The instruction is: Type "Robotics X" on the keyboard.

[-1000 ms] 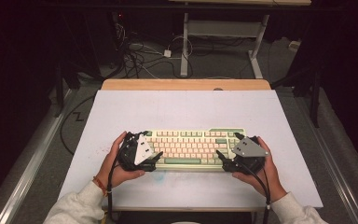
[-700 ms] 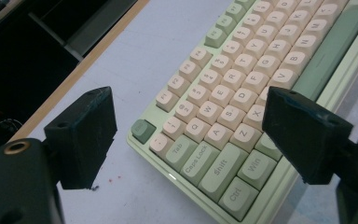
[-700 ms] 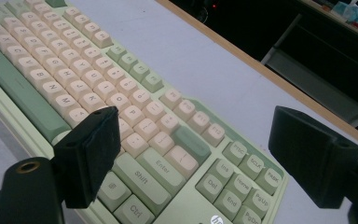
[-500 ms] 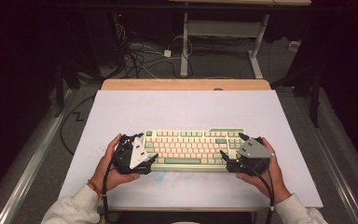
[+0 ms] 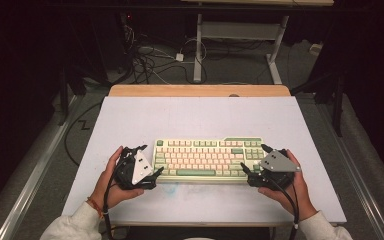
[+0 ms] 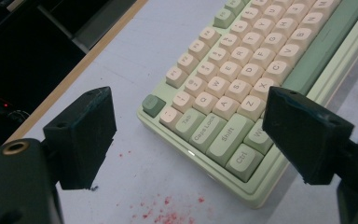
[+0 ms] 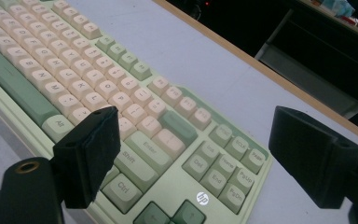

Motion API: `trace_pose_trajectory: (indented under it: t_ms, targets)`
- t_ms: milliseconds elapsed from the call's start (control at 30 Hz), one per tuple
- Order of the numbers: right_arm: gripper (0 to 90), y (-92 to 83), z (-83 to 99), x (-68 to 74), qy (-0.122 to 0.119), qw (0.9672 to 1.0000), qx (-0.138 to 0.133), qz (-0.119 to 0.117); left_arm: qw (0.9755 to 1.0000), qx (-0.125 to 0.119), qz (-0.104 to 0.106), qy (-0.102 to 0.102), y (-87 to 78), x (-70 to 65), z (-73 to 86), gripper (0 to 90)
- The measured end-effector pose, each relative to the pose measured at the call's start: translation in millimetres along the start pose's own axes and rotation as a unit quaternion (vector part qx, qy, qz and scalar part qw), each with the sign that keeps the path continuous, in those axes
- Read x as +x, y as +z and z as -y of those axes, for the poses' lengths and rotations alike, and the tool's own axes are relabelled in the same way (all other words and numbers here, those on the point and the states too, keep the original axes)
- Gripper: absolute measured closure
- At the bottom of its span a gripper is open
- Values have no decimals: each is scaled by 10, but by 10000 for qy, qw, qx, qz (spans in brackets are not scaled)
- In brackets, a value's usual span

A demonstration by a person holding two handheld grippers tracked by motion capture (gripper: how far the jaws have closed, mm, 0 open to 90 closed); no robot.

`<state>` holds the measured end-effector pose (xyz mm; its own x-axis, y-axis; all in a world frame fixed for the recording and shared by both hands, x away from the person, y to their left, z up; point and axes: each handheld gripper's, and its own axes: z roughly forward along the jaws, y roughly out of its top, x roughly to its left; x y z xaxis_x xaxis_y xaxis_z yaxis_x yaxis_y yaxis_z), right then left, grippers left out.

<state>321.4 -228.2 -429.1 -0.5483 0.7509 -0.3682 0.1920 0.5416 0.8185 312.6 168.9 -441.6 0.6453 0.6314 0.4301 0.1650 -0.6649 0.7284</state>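
The keyboard (image 5: pixel 207 159) lies flat on the table (image 5: pixel 200 117), between the two grippers. Left gripper (image 5: pixel 148 162) sits at the kbd's left end, jaws spread wide w/ nothing in them. In the left gripper view the kbd's (image 6: pixel 242 79) near-left corner, Ctrl and Shift keys, lies between the jaws and a bit ahead; one jaw is over bare table, the other over the kbd's front edge. Contact looks unlikely, but can't tell for sure from this angle. Red specks (image 6: pixel 161 212) mark the table just below the gap. Right gripper (image 5: pixel 252 161) is at the kbd's right end, jaws also spread apart and empty. In the right gripper view the Enter key, nav cluster and hp logo (image 7: pixel 202 198) lie between the jaws; one jaw covers keys near right Shift, the other hangs past the kbd's (image 7: pixel 121 93) end over table.
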Motion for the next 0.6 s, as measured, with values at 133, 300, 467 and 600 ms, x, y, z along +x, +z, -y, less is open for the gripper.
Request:
trace_pose_trajectory:
  t_ms: [133, 300, 467, 600]
  targets:
    - [170, -27, 25, -16, 23, 10000, 6, 20, 10000, 14, -26, -30, -31, 9, 42, 160]
    - [169, -58, 53, -37, 40, 10000, 19, 44, 10000, 31, -48, -48, -72, 12, 97, 160]
    - [169, -95, 89, -59, 67, 9999, 41, 106, 9999, 73, -50, -112, -100, 16, 167, 160]
    - [169, -116, 125, -79, 92, 9998, 69, 149, 9998, 117, -95, -111, -122, 9, 216, 160]
